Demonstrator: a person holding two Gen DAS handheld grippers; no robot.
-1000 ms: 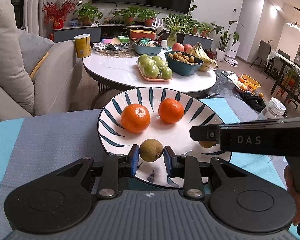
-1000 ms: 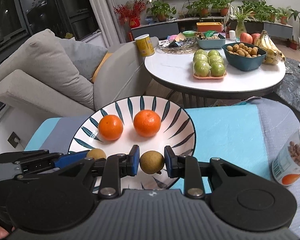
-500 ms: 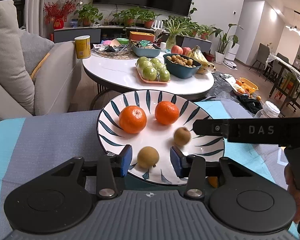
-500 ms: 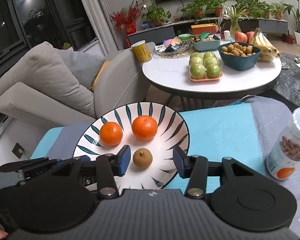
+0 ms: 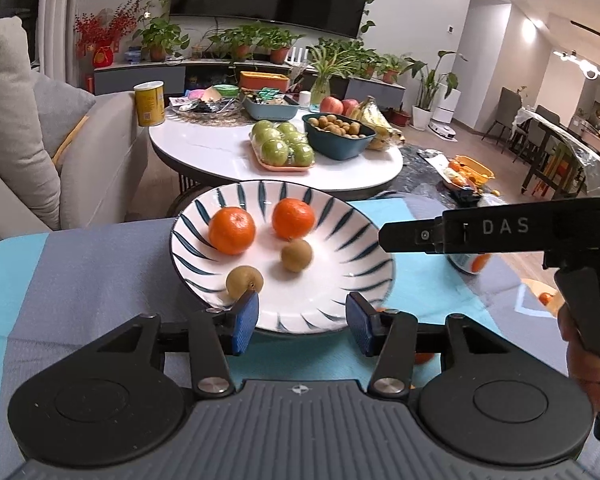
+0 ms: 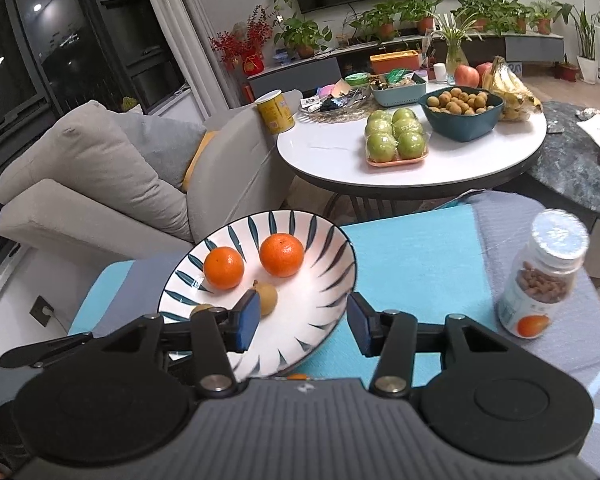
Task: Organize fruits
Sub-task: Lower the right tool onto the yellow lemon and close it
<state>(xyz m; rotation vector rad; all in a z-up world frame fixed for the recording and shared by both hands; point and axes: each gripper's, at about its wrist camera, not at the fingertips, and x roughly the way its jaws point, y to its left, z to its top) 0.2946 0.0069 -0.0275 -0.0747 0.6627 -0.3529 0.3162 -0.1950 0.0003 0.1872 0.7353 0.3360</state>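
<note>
Plate point(image 5: 352, 236) holding two oranges, two brown fruits, both grippers' jaws wide apart, gripping nothing.

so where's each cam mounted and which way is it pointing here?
Left wrist: sits on the left claw, looks forward over the striped plate toward the white table; open blue pads and the right claw show.
Right wrist: sits on the right claw, faces the same plate from further right, jar at right; own open pads show, left claw at lower left.
Shared: plate, two oranges, two brown fruits, white table.
</note>
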